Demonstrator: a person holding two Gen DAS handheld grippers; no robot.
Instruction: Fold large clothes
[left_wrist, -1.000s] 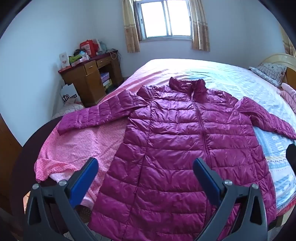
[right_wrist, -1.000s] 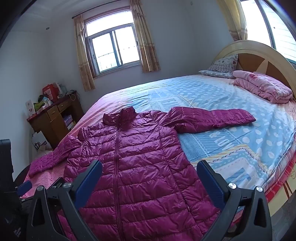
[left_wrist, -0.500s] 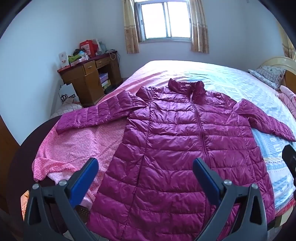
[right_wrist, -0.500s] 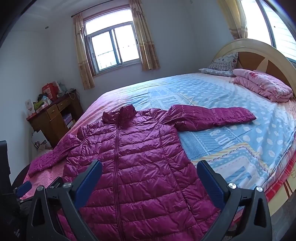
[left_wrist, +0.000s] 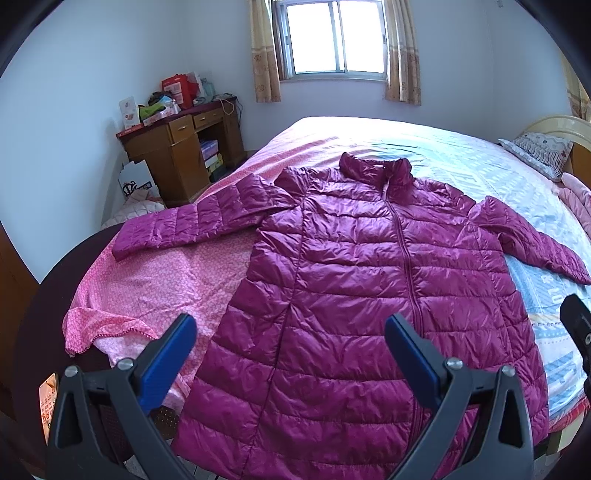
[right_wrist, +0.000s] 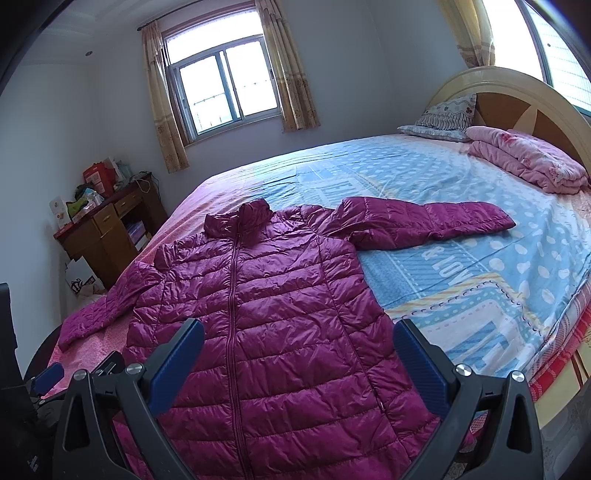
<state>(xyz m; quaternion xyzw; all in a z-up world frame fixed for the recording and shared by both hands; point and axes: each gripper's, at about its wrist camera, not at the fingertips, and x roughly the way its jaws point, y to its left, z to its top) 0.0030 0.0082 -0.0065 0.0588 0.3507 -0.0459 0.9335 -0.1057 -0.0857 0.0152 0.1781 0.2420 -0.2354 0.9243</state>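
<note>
jacket (left_wrist: 369, 295) flat on bed (right_wrist: 461, 258), sleeves out L/R | desk (left_wrist: 177, 147) L of bed | pillow (right_wrist: 443, 116) at headboard

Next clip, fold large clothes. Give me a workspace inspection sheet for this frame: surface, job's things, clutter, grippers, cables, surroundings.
Surface: bed, blue patterned sheet, pink cloth at its foot.
Job's things: magenta puffer jacket flat, zipped, both sleeves spread out, unfolded.
Clutter: folded pink blanket and pillow by the headboard.
Grippers: left gripper and right gripper open, above the hem, holding nothing.
Cables: a cord on the wooden desk.
Surroundings: window, curtains, white walls.
</note>
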